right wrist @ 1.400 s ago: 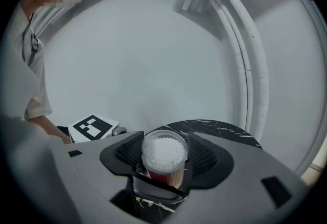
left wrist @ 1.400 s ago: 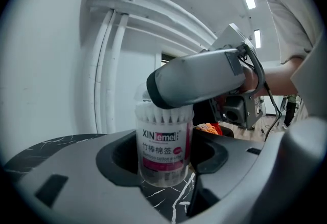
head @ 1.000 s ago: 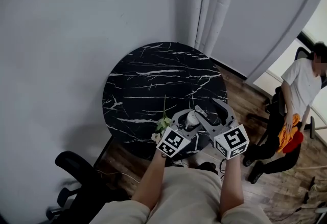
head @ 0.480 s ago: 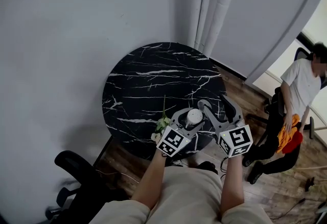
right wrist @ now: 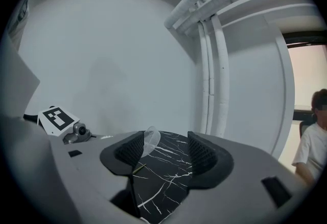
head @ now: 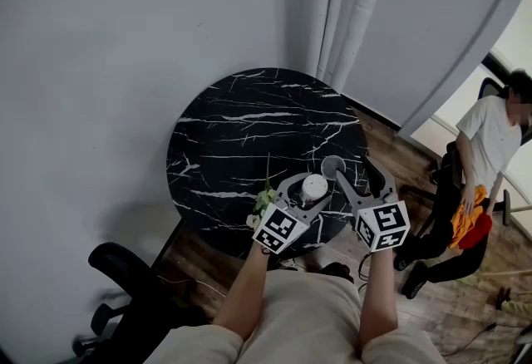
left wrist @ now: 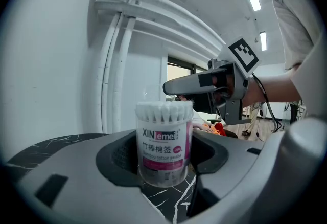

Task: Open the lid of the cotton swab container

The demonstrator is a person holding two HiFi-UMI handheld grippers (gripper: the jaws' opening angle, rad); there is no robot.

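Left tool (head: 310, 191) clamps cotton swab container (left wrist: 163, 138); right tool (right wrist: 163, 149) gapes (lid (right wrist: 148, 142) beside) over black marble table (head: 249, 130), white wall (head: 108, 63) behind.

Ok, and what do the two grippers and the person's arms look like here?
Both the left gripper and the right gripper are grey moulded bodies with dark textured pads inside the jaws. Each carries a white cube with black square markers. A black cable trails from the right one. The person wears a light short-sleeved top.
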